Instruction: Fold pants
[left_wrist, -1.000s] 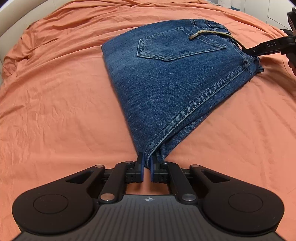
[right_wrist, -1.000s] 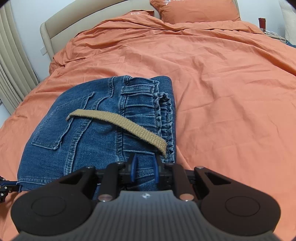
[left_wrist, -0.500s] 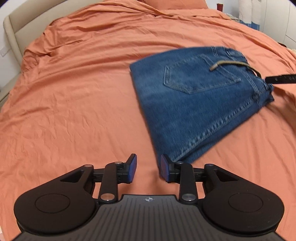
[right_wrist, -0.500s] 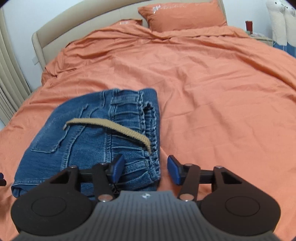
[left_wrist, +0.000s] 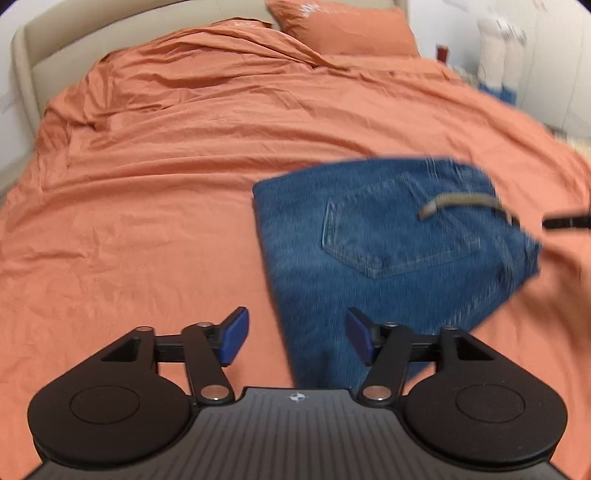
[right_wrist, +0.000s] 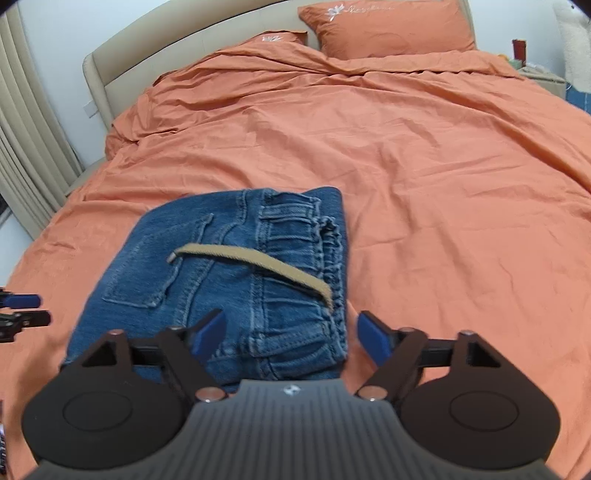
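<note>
Jeans (right_wrist: 221, 280) lay folded on the orange bed (right_wrist: 443, 184); left gripper (left_wrist: 293, 339) and right gripper (right_wrist: 288, 336) were opening, nothing pinched. Best lifted straight off, sparing the stack.

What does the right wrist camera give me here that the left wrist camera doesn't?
Right wrist only: the curtain at the left, a second pillow, and the bunched waistband of the jeans with nothing pressing on it, between the opening right gripper pads.
Left wrist only: the opening left gripper above the jeans' folded end.
Both: folded jeans, tan belt, orange bedding.
</note>
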